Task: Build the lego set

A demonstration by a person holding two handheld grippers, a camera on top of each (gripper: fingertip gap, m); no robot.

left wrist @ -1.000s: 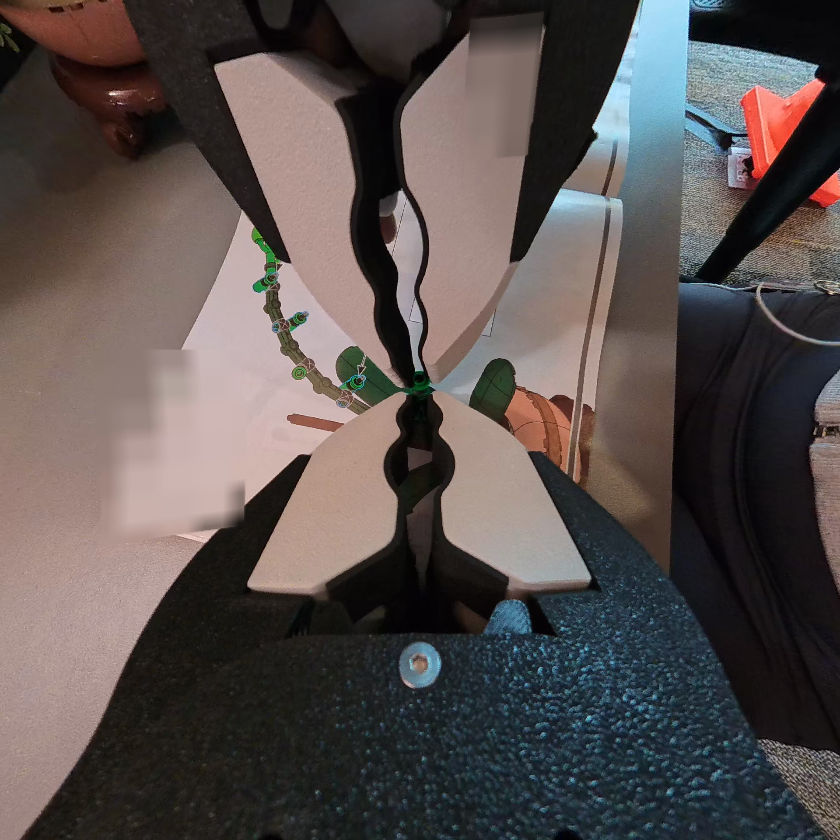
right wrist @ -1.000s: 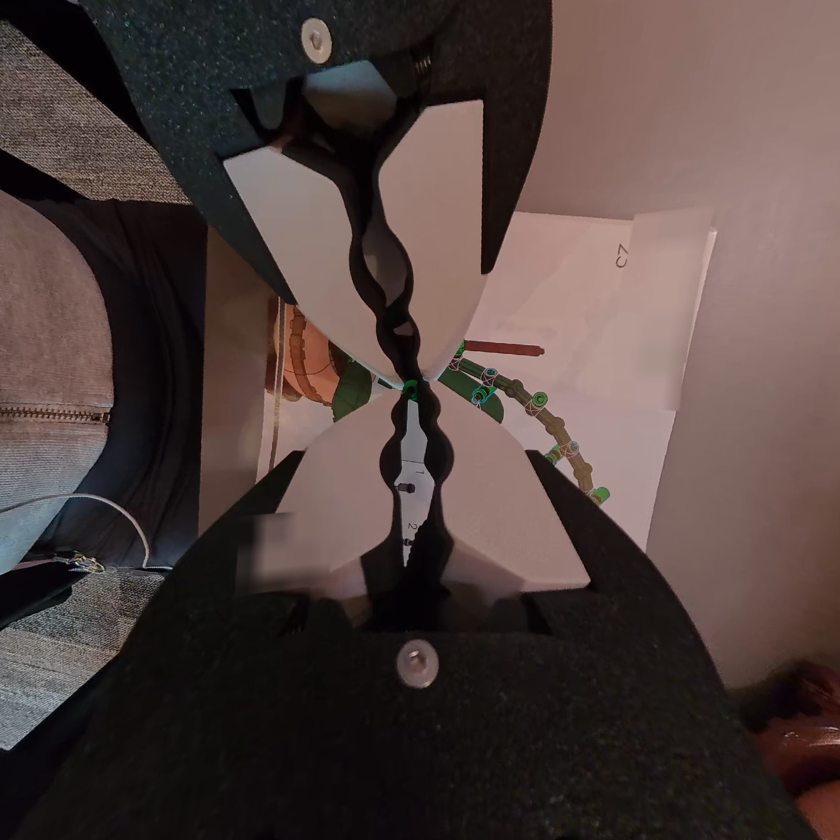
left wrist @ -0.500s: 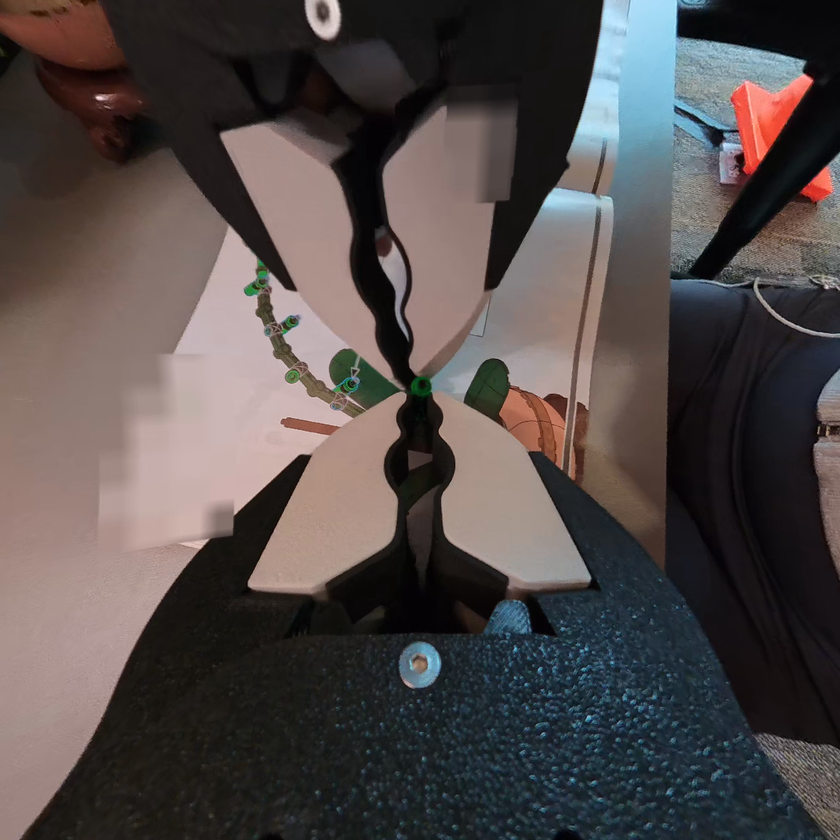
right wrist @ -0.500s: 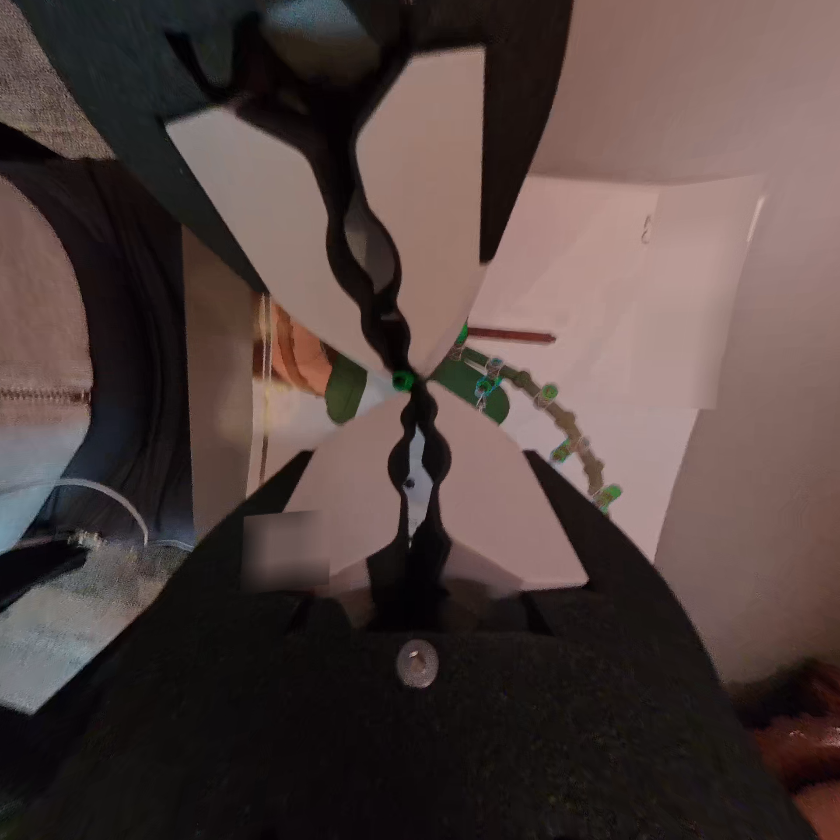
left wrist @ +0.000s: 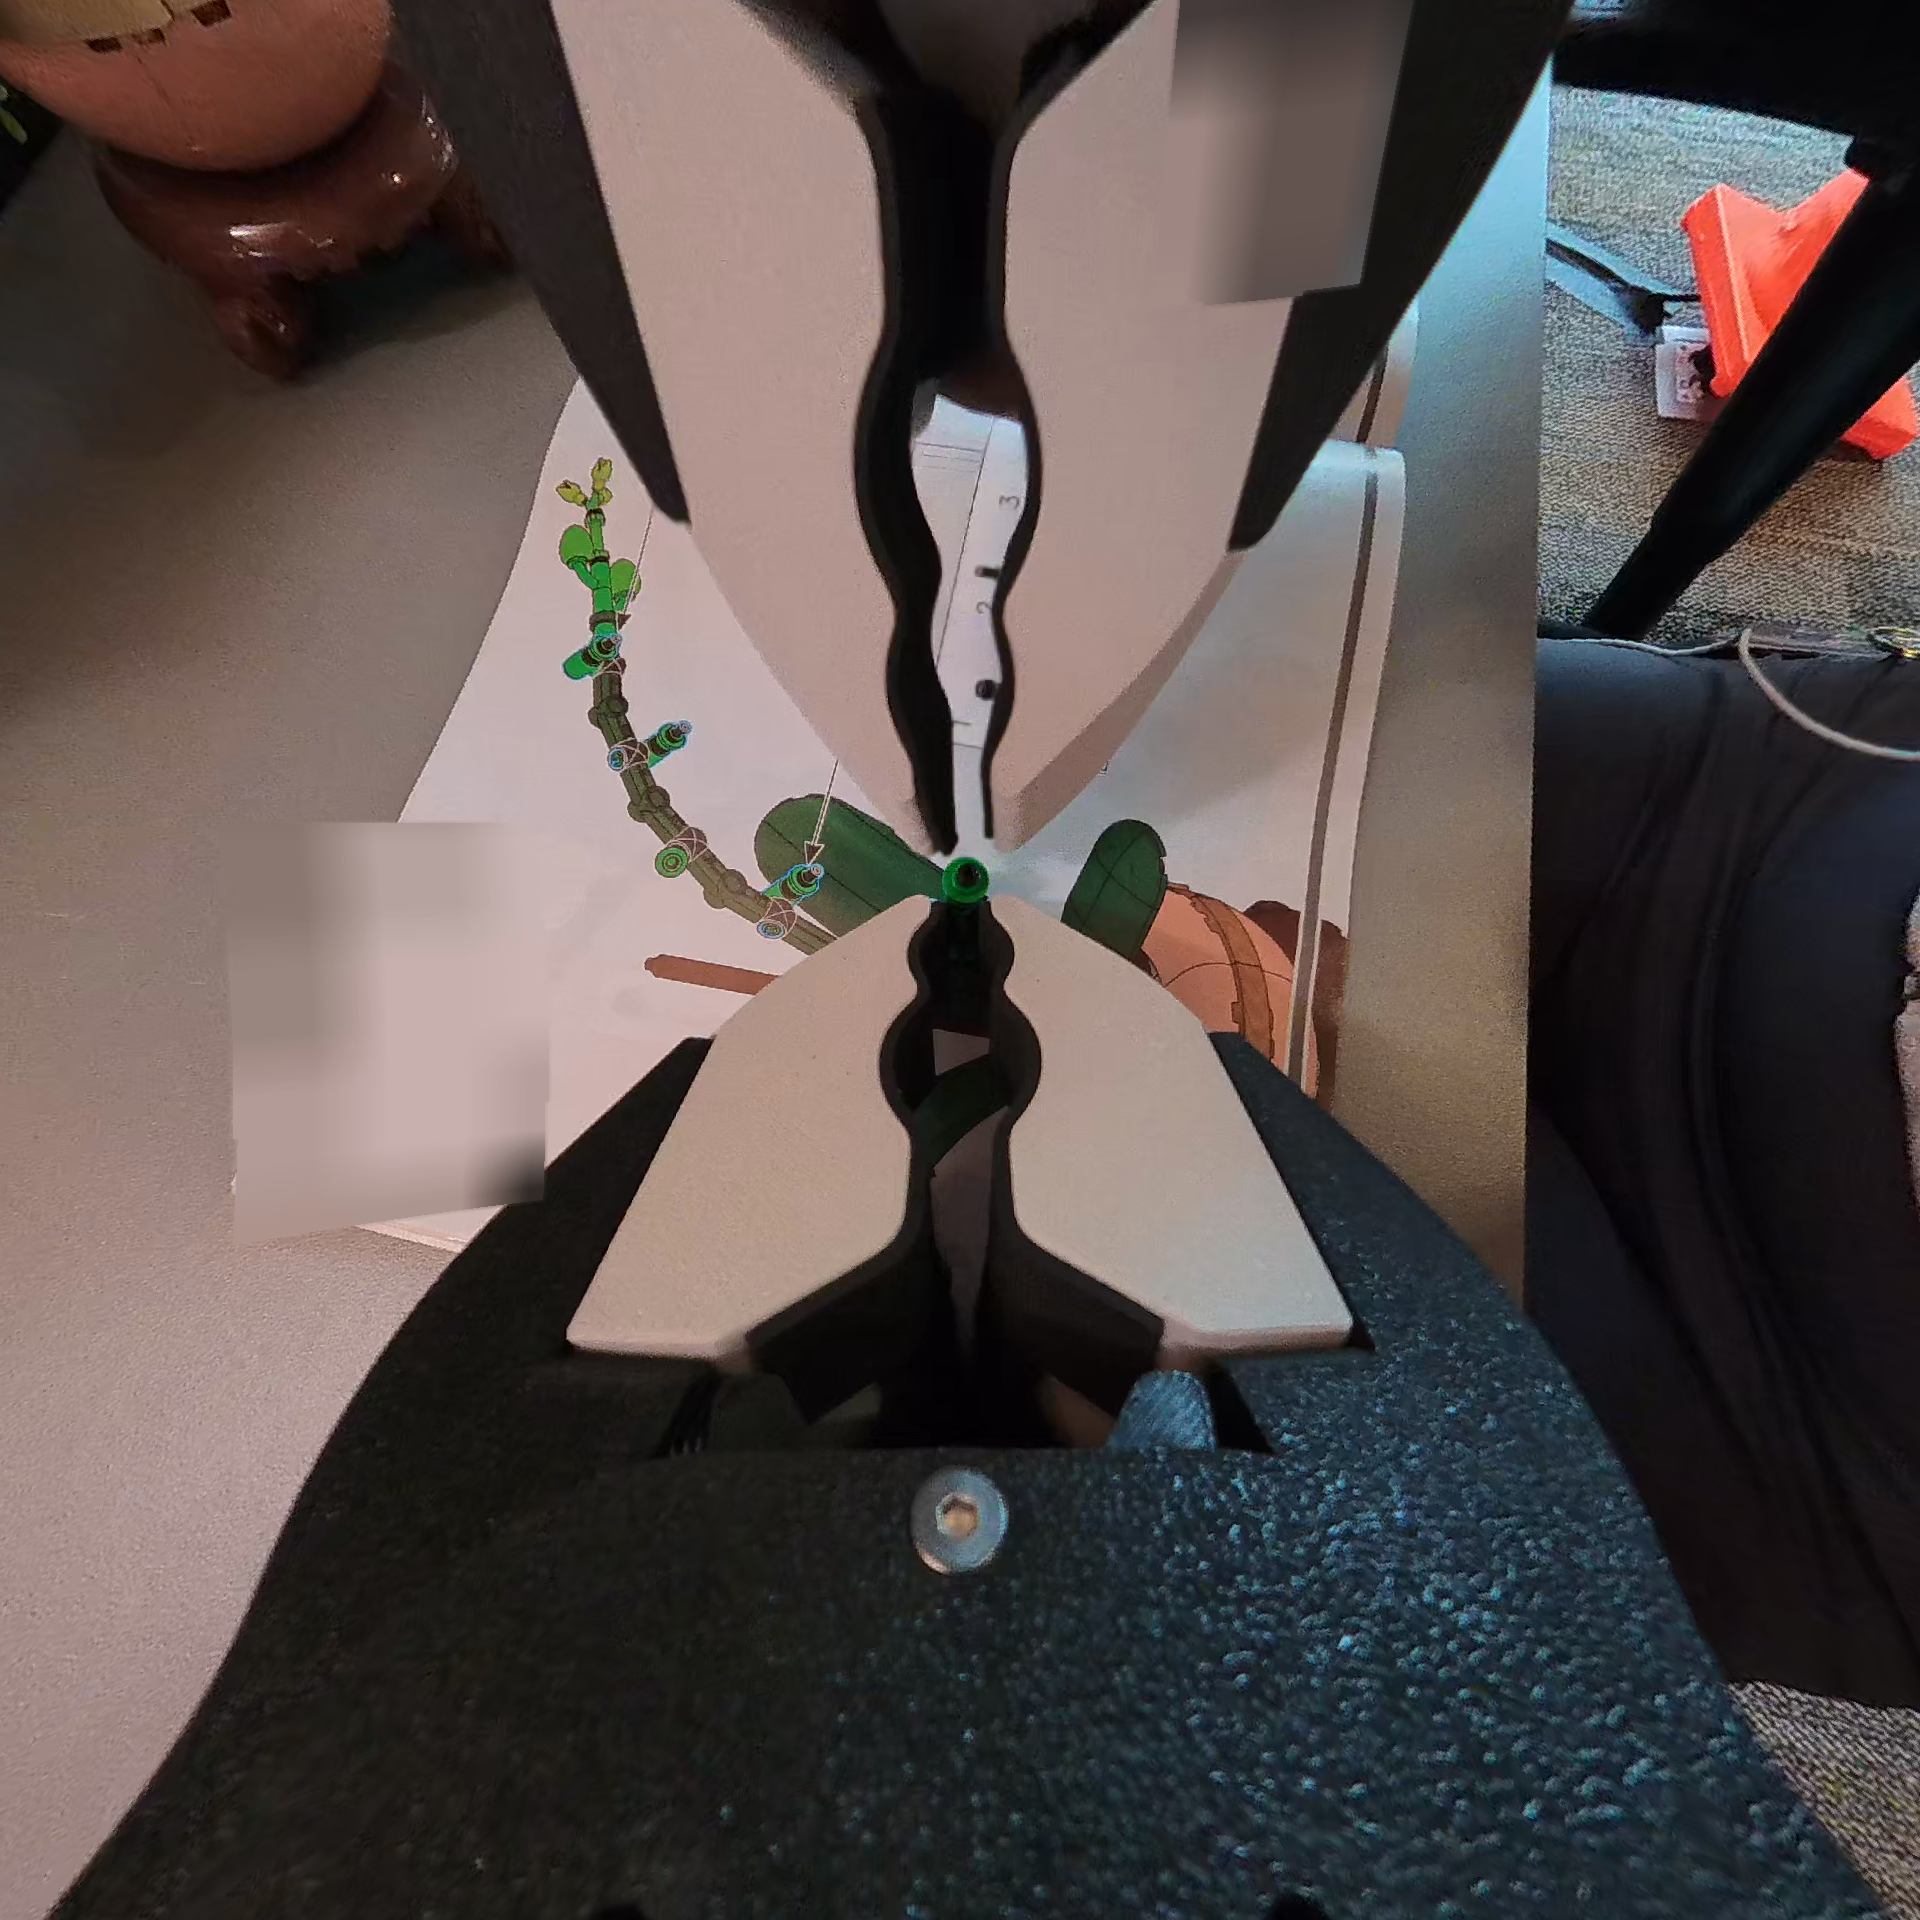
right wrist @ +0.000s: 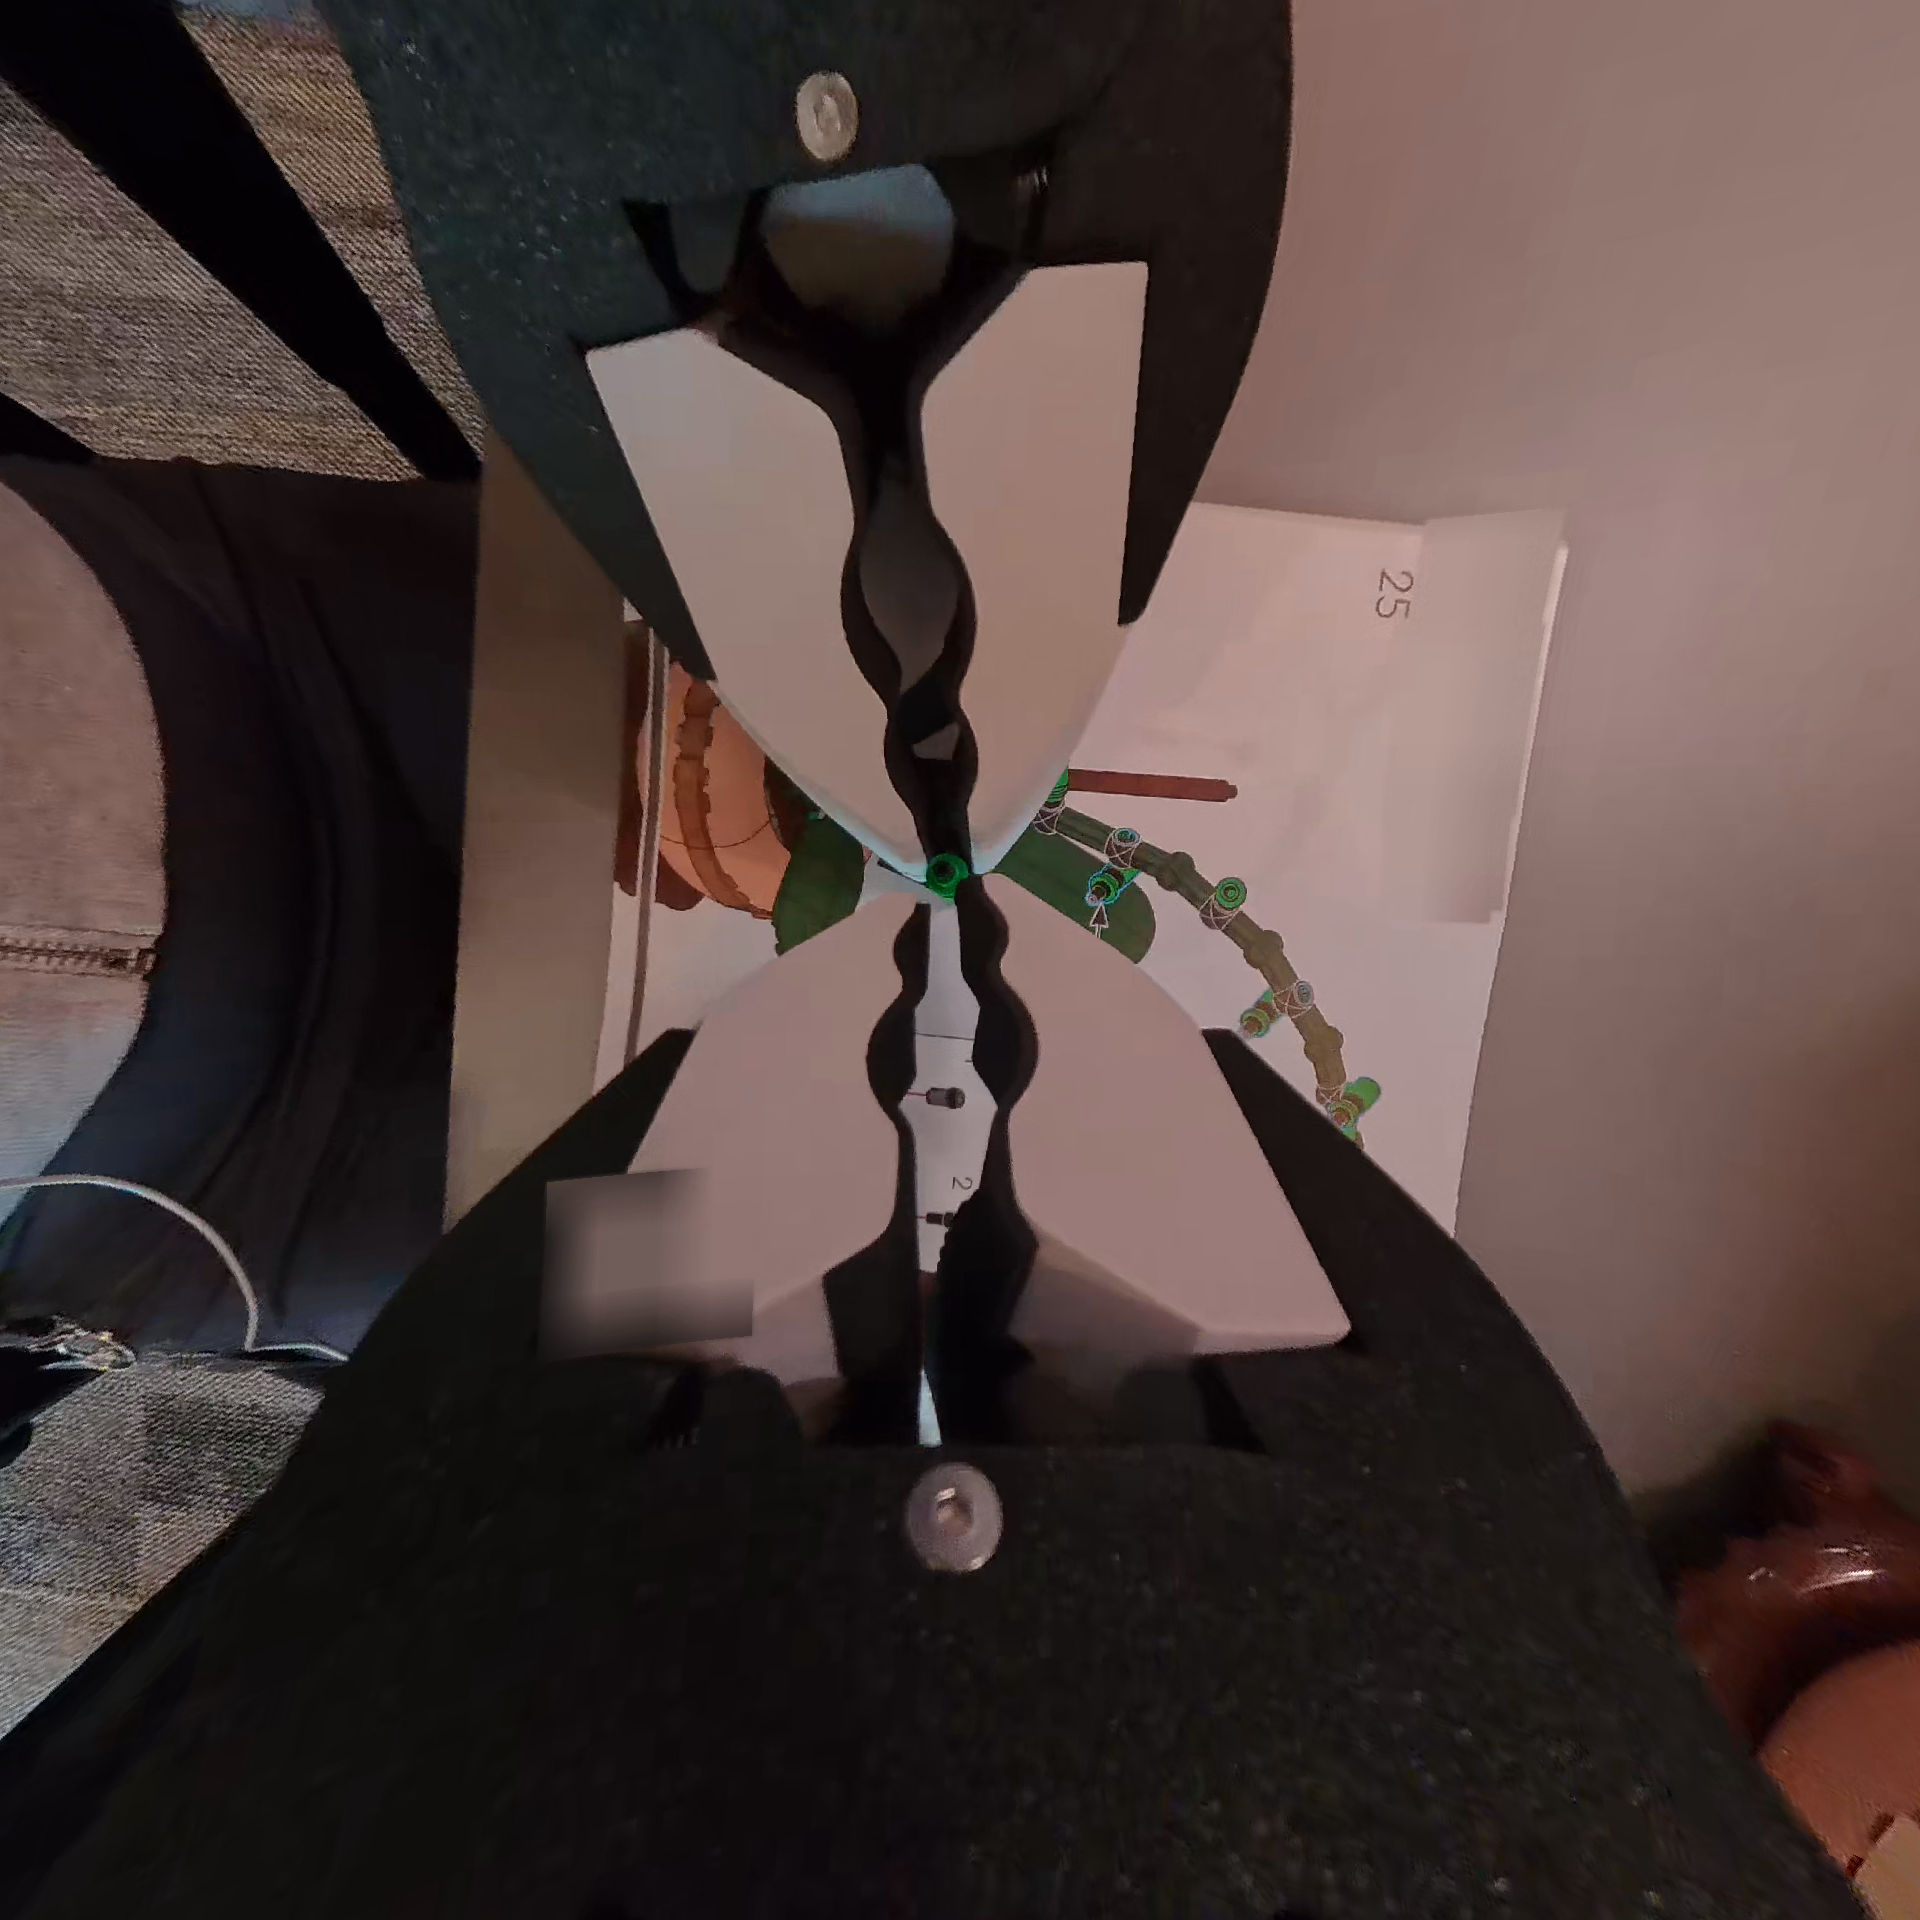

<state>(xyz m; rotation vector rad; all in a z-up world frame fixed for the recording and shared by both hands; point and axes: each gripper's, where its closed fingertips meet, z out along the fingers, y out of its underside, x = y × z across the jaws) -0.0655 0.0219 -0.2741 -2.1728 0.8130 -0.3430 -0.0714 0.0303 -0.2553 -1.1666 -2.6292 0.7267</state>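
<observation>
We see the two grippers meeting tip to tip over an open instruction booklet (left wrist: 727, 727) that lies on a pale table (left wrist: 156, 727). The left gripper (left wrist: 964, 906) has its jaws nearly pressed together, pinching a small green peg (left wrist: 964, 880) at the very tips; the peg's round, hollow end pokes out just beyond them, facing the opposite gripper. In the right wrist view the same green peg (right wrist: 943, 873) sits between the far gripper's tips, just ahead of our own.

The right gripper (right wrist: 943, 914) has its jaws slightly spread, a narrow slit of white page showing between them. Its tips stand just beside the peg's end without gripping it; from the left wrist view there is a sliver of space between those tips and the peg.

Below the jaws, the booklet page shows a drawing of a green stem with buds, leaves and a tan pot. Beyond the right gripper, at the far left of the left wrist view, stands a brown pot base (left wrist: 270, 239). To the right of the jaws, past the table edge, lie a person's dark clothes (left wrist: 1714, 1039) and an orange object (left wrist: 1787, 270) on the carpet.
</observation>
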